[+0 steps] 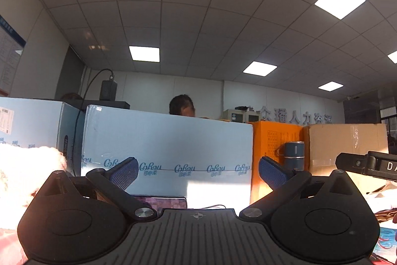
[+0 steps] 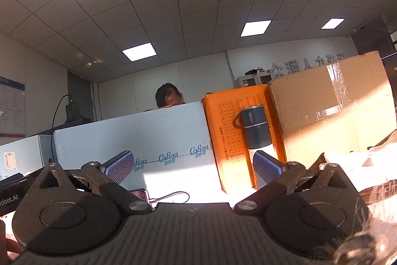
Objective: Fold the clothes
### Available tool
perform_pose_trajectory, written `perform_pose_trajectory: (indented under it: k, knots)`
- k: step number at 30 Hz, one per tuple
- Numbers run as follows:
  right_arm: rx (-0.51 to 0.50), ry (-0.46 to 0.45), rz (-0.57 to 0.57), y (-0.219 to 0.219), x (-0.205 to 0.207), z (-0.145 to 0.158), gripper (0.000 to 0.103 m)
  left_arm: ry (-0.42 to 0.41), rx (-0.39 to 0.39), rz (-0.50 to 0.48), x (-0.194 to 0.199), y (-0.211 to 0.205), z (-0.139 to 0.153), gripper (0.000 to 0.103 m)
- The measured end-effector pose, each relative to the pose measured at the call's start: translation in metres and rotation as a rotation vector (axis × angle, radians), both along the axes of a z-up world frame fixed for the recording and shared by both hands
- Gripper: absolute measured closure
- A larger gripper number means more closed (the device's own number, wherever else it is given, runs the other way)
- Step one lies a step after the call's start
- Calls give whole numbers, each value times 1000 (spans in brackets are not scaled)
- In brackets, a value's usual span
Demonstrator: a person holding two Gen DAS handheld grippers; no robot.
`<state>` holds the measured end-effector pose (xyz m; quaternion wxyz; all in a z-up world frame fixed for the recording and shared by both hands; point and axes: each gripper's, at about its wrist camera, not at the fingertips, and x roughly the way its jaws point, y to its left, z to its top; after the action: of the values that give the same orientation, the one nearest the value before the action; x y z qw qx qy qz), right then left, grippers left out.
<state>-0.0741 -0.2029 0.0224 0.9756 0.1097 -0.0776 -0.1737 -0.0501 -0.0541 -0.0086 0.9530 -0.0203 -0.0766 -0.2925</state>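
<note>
My left gripper is open, its blue-padded fingers spread wide and empty, pointing level at a row of boxes. A fluffy pale pink garment bulges at the left edge of the left wrist view, beside the left finger. My right gripper is open too, with nothing between its pads. In the right wrist view, sunlit white cloth lies to the right of the gripper. The right gripper's body shows in the left wrist view as a black bar at the right edge.
Ahead stand pale blue cartons, an orange box and a brown cardboard box. A dark blue flask stands before the orange box. A phone with a cable lies on the table. A person's head shows behind the cartons.
</note>
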Motion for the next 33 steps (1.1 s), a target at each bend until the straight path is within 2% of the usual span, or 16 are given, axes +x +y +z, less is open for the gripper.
perform_pose_trajectory:
  k: [4,7,10,16,24,27,29,33]
  knots:
    - [3,13,-89,-20,-27,-3,0,34,114,-179,-4,-33,5,0]
    - [19,39,-164,-40,-43,-5,0,74,155,-324,-3,-58,9,0]
    - [71,79,-250,-71,-56,-6,0,74,177,-438,-3,-87,11,0]
    - [183,167,-370,-138,-73,-7,0,181,212,-581,-2,-154,15,0]
    - [321,228,-474,-207,-85,-15,0,295,246,-642,19,-237,20,0]
    - [416,224,-487,-231,-90,-22,0,379,267,-675,32,-266,13,1]
    - [470,219,-486,-243,-92,-26,0,475,258,-703,48,-284,7,7]
    - [531,209,-442,-258,-92,-28,0,684,149,-790,83,-304,-5,8]
